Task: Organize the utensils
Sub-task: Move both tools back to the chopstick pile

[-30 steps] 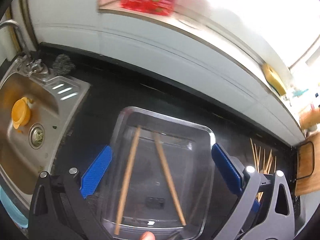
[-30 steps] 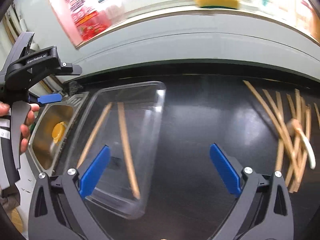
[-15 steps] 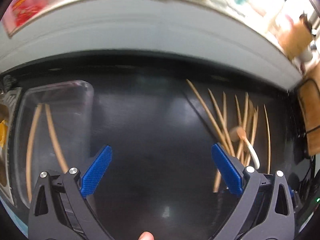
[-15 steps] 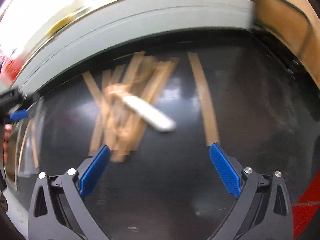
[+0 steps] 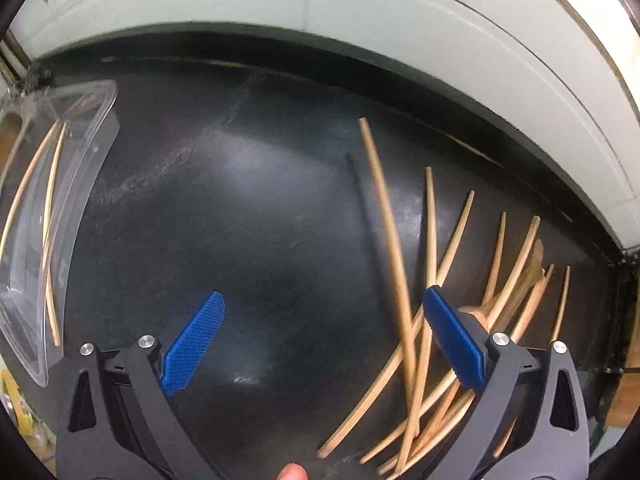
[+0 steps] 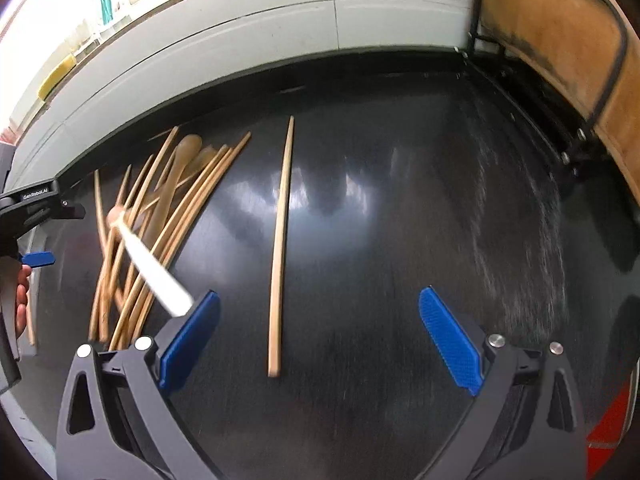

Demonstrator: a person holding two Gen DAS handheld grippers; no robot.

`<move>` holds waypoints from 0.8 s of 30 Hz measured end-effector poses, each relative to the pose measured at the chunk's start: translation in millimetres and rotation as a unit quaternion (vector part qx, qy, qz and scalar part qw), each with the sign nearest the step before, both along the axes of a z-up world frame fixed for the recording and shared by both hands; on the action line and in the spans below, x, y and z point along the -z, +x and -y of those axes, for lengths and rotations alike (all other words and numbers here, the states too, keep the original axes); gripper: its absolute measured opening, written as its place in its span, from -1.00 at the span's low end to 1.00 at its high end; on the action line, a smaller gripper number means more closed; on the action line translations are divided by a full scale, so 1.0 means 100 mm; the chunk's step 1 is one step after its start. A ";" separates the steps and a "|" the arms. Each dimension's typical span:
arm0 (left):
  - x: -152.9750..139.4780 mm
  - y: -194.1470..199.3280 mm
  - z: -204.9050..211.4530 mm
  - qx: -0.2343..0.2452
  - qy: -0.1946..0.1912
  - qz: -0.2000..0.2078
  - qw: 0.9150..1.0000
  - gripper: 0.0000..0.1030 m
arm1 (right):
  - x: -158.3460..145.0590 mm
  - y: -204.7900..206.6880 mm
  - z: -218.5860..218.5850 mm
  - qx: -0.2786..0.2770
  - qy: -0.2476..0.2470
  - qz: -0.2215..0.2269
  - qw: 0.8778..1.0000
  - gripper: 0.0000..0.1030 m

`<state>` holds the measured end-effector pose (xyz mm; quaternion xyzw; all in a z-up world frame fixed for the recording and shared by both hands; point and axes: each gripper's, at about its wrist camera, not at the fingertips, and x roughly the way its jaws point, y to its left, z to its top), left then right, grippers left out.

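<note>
A heap of wooden chopsticks [image 5: 432, 320] lies on the black counter at the lower right of the left wrist view, with one long chopstick [image 5: 384, 216] leaning across it. My left gripper [image 5: 324, 340] is open and empty, its right finger over the heap's edge. A clear plastic tray [image 5: 68, 184] with two chopsticks inside sits at the far left. In the right wrist view the heap [image 6: 160, 224] lies to the left, with a wooden spoon and a white-handled utensil [image 6: 156, 272] on it. A single chopstick [image 6: 280, 248] lies between the fingers of my open right gripper [image 6: 320, 340].
A pale tiled wall [image 5: 360, 20] runs behind the black counter [image 5: 240, 220]. A wooden board in a black wire rack [image 6: 568, 40] stands at the counter's right end. The other gripper, held in a hand [image 6: 20, 292], shows at the left edge of the right wrist view.
Both grippers swung right, away from the tray and sink, and closed in on the chopstick heap. The right gripper now has the lone chopstick between its fingers. Both stay open.
</note>
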<state>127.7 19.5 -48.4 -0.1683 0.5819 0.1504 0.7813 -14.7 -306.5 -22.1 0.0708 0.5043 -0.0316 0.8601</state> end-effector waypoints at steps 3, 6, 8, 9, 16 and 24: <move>0.12 0.11 0.07 -0.014 0.015 -0.017 1.000 0.88 | 0.09 0.17 -0.04 0.001 -0.021 0.001 1.000 0.87; 0.26 0.17 0.06 -0.035 0.020 -0.035 0.999 0.88 | 0.21 0.36 -0.07 0.005 -0.035 -0.009 0.999 0.87; 0.36 0.17 0.08 -0.036 0.025 -0.048 0.998 0.88 | 0.30 0.43 -0.09 0.005 -0.036 -0.020 0.999 0.87; 0.40 0.19 0.13 -0.033 0.036 -0.050 0.998 0.90 | 0.35 0.46 -0.10 0.002 -0.037 -0.025 0.999 0.87; 0.42 0.08 0.30 -0.048 0.055 -0.022 0.997 0.90 | 0.42 0.53 -0.25 0.002 -0.045 -0.004 0.999 0.89; 0.40 -0.10 0.64 -0.082 0.056 -0.019 0.995 0.90 | 0.42 0.58 -0.38 -0.045 -0.044 -0.003 0.998 0.90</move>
